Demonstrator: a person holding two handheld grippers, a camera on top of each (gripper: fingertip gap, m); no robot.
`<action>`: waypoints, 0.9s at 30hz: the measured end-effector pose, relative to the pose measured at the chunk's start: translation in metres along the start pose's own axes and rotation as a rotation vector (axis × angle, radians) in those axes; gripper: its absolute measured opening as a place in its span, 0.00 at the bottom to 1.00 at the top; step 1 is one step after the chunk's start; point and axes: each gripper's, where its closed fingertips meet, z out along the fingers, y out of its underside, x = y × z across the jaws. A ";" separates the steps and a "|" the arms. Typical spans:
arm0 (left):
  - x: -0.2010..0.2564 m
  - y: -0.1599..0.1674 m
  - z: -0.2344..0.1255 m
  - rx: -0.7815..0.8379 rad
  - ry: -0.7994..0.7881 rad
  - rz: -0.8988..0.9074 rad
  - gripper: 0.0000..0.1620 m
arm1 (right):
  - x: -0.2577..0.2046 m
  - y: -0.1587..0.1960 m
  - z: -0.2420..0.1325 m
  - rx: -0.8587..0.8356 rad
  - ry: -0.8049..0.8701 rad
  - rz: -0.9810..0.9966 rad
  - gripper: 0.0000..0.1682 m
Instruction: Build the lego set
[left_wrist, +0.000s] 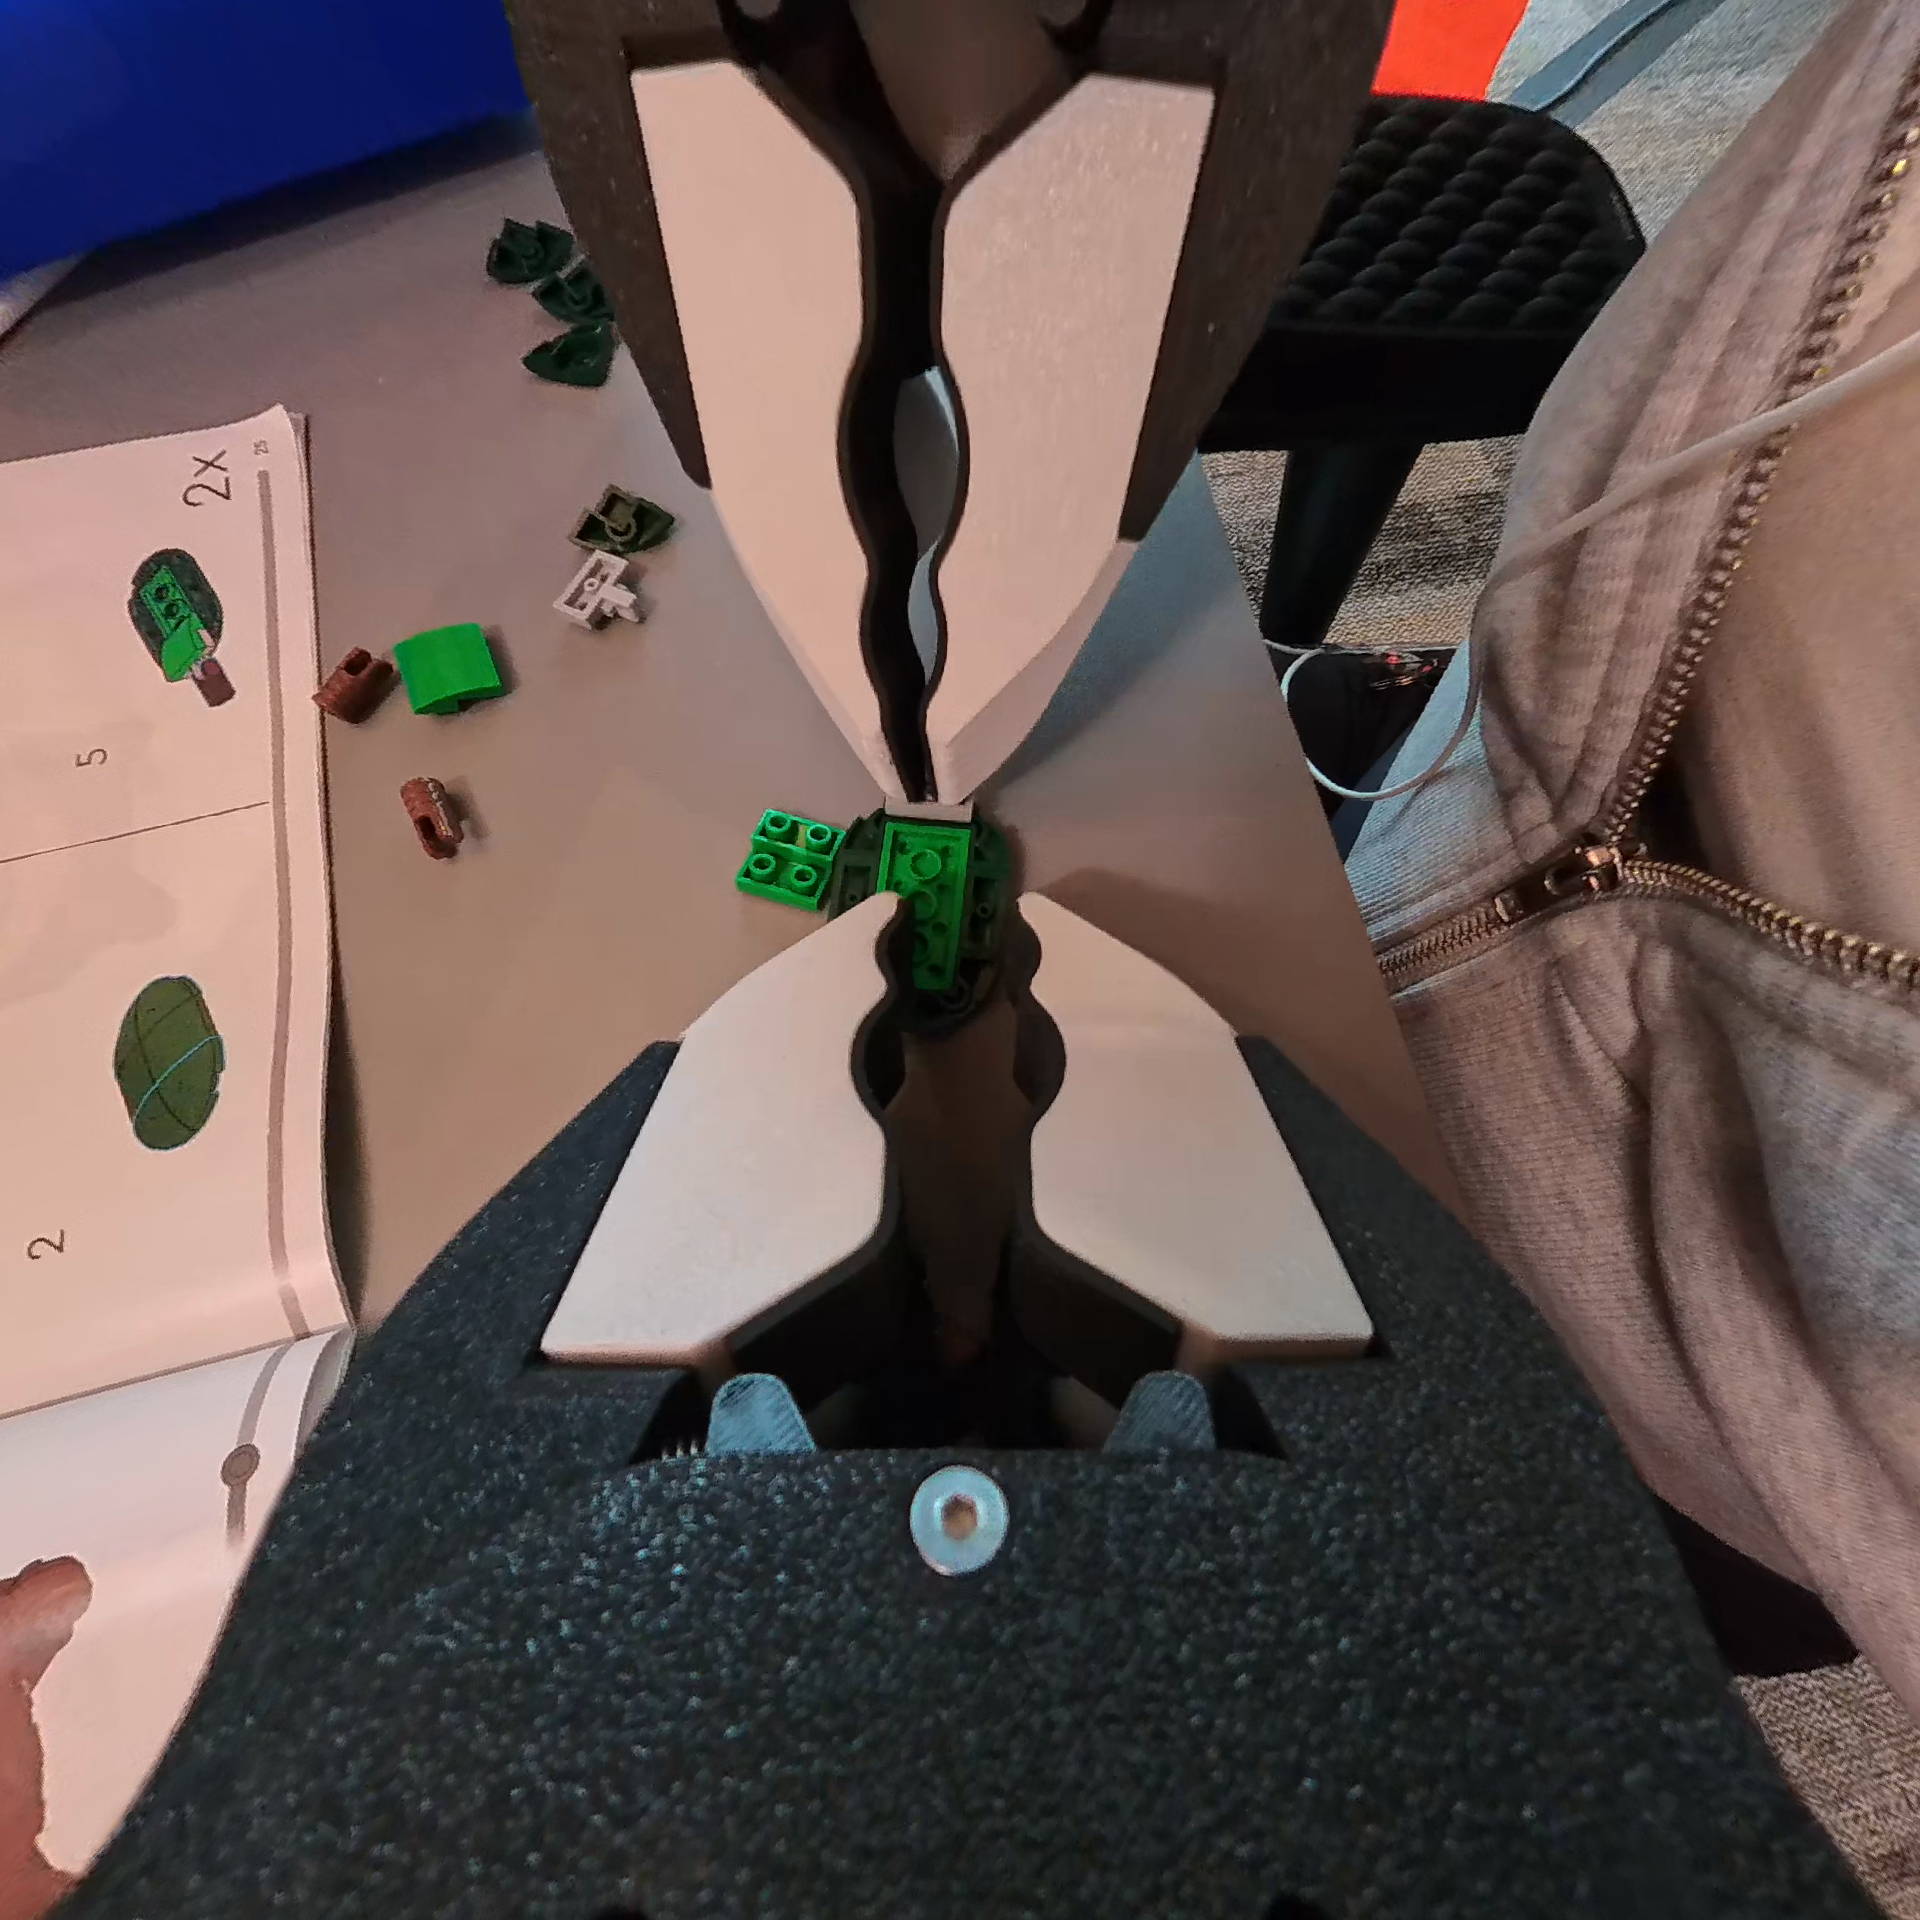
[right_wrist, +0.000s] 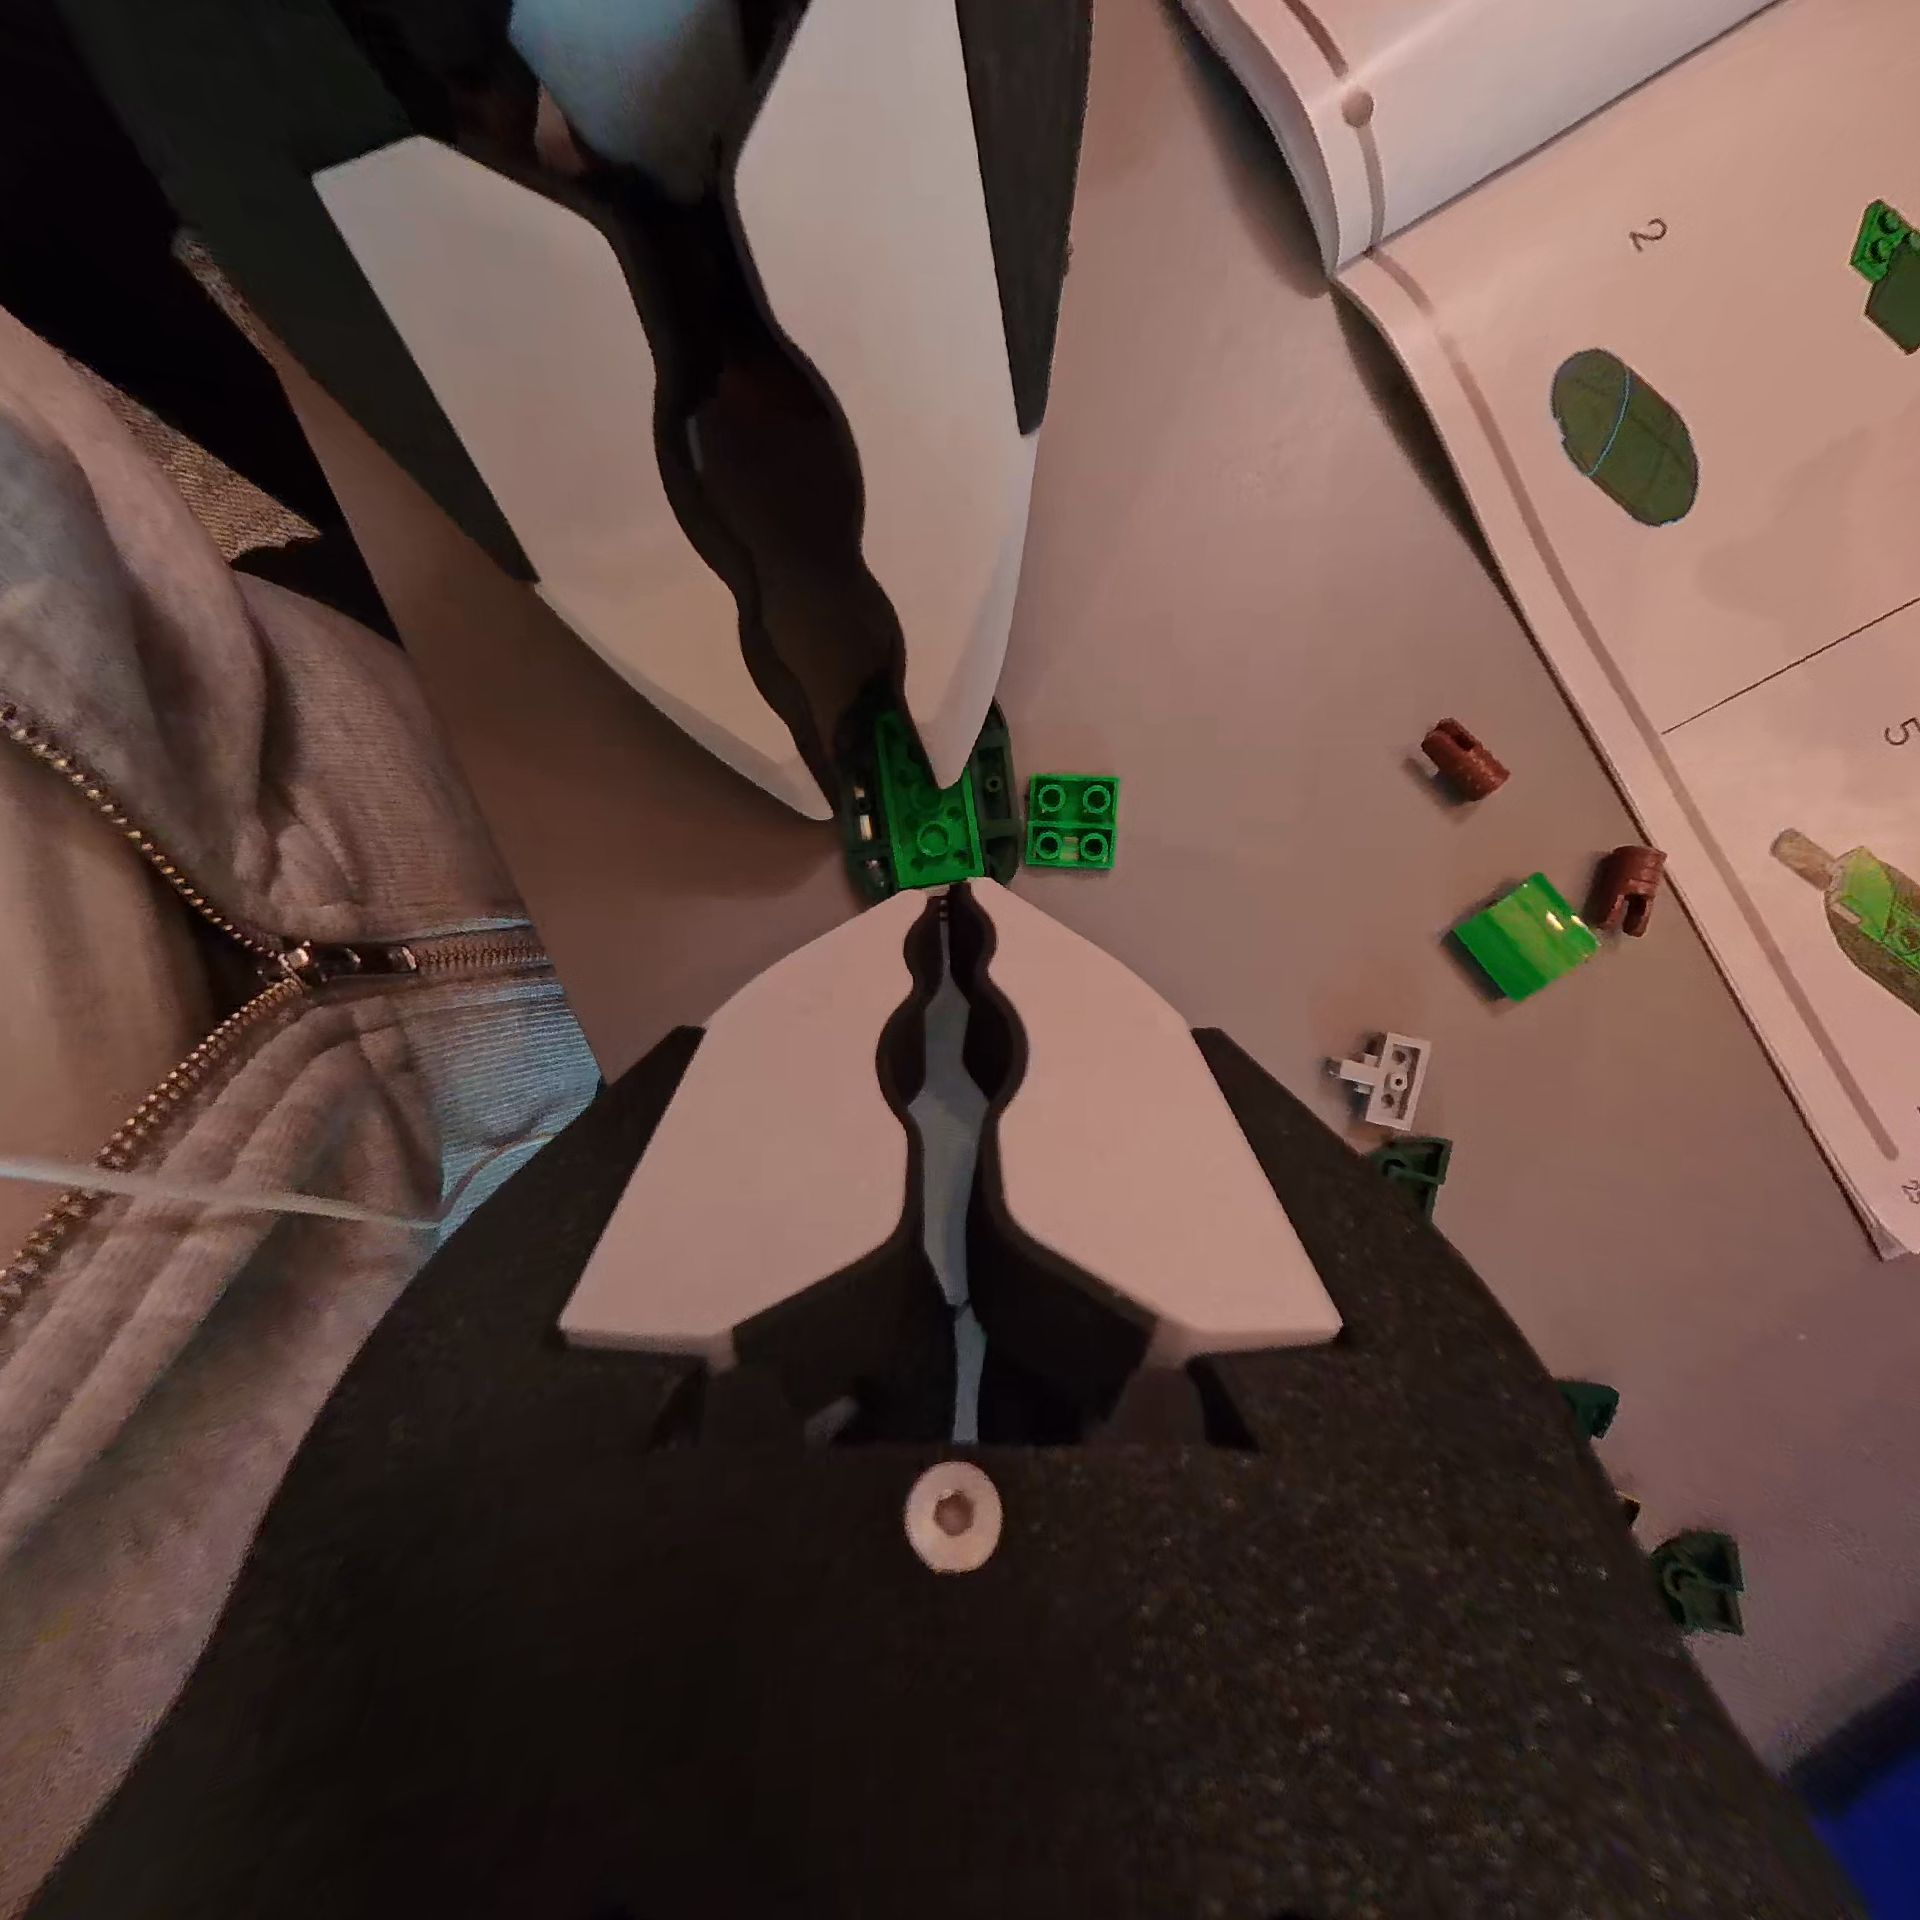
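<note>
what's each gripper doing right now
Left gripper: fingers closed on the green lego assembly.
Right gripper: fingers shut, tips touching the assembly's end, holding nothing.

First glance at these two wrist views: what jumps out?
Dead centre, the left gripper and right gripper meet tip to tip over a small green lego assembly; the left grips it, the right, shut, presses its end. A loose bright green 2x2 plate lies beside it, and the open instruction booklet fills the table's edge.
</note>
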 end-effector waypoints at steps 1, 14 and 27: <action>0.000 -0.001 0.000 0.005 0.002 -0.004 0.09 | 0.000 0.000 0.000 -0.010 0.005 0.000 0.01; -0.001 0.000 -0.001 0.016 0.002 -0.008 0.10 | 0.000 -0.001 0.001 -0.061 0.016 -0.026 0.00; 0.001 -0.007 -0.021 0.101 -0.020 -0.098 0.16 | -0.004 -0.006 0.002 0.187 0.028 -0.143 0.26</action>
